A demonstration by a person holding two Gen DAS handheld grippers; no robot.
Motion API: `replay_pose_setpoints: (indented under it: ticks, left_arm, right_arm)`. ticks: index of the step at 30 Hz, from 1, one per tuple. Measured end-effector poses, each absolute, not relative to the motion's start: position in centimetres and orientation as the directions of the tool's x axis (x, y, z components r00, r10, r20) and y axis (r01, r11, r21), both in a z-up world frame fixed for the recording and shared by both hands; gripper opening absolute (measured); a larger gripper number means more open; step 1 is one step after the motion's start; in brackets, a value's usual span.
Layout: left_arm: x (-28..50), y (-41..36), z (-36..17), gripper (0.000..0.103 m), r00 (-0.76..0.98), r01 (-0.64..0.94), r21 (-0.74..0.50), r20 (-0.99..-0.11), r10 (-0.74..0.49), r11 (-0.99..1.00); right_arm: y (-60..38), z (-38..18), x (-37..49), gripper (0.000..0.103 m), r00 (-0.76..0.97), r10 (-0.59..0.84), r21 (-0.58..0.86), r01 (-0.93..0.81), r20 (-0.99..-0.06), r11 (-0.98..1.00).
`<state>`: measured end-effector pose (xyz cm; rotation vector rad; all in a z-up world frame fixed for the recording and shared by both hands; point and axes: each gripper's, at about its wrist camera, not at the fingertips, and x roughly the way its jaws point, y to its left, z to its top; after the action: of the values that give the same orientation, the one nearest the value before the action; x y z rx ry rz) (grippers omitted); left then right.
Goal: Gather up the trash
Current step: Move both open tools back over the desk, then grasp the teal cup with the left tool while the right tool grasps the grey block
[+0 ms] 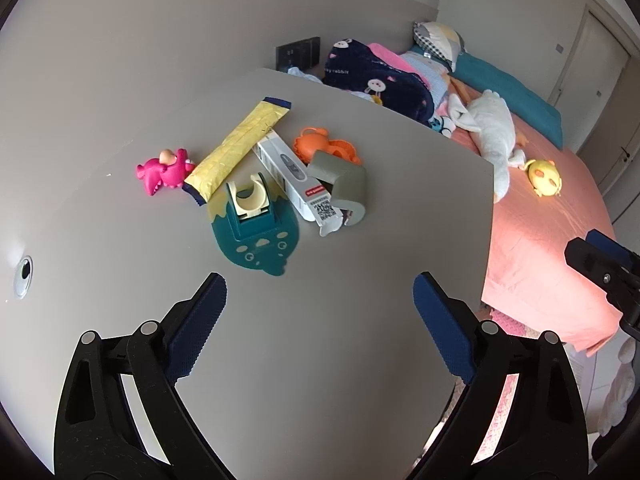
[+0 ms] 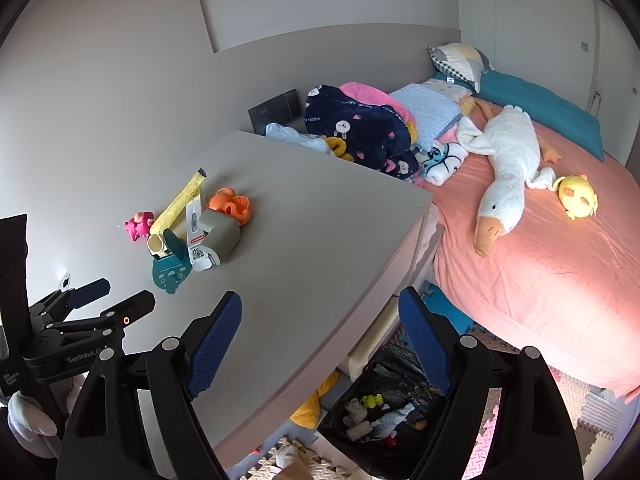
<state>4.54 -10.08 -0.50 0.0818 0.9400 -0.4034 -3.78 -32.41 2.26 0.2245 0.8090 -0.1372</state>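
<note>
On the grey table (image 1: 320,360) lies a cluster: a long yellow wrapper (image 1: 236,148), a white carton with a QR code (image 1: 296,180), a grey foam corner piece (image 1: 348,184) and a teal dinosaur-shaped holder (image 1: 256,236). My left gripper (image 1: 320,292) hovers open just short of the holder, nothing between its pads. My right gripper (image 2: 320,312) stands open over the table's near corner, empty. Below it, a black trash bag (image 2: 396,372) on the floor holds several small items. The same cluster (image 2: 192,236) shows at the left of the right wrist view.
A pink toy (image 1: 164,170) and an orange toy (image 1: 316,144) sit beside the cluster. A bed with a pink sheet (image 2: 540,280), a white goose plush (image 2: 508,168), a yellow plush (image 2: 576,196) and piled blankets (image 2: 360,128) borders the table. Foam mats cover the floor.
</note>
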Motion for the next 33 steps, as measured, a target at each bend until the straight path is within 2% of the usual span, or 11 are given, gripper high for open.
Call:
replay_pose_setpoints:
  ticks: [11,17,33]
  left_arm:
    - [10.8,-9.5,-1.9,0.077,0.527,0.282,-0.107,-0.813,-0.247,0.953]
    - [13.5,-9.1,-4.1,0.065,0.493,0.239,-0.122,-0.840,-0.229,0.963]
    - [15.9,-7.3,-6.6,0.045,0.450,0.213,-0.160,-0.860,-0.242,0.964]
  right_arm:
    - [-31.5,1.3,0.6,0.081,0.674,-0.015,0.150,0.186,-0.739,0.971]
    - [-31.1,0.3,2.9,0.081,0.659,0.000,0.151,0.172,-0.752,0.973]
    - [-27.2,-1.8,8.7,0.078,0.629,0.085,0.159,0.063,-0.773,0.985]
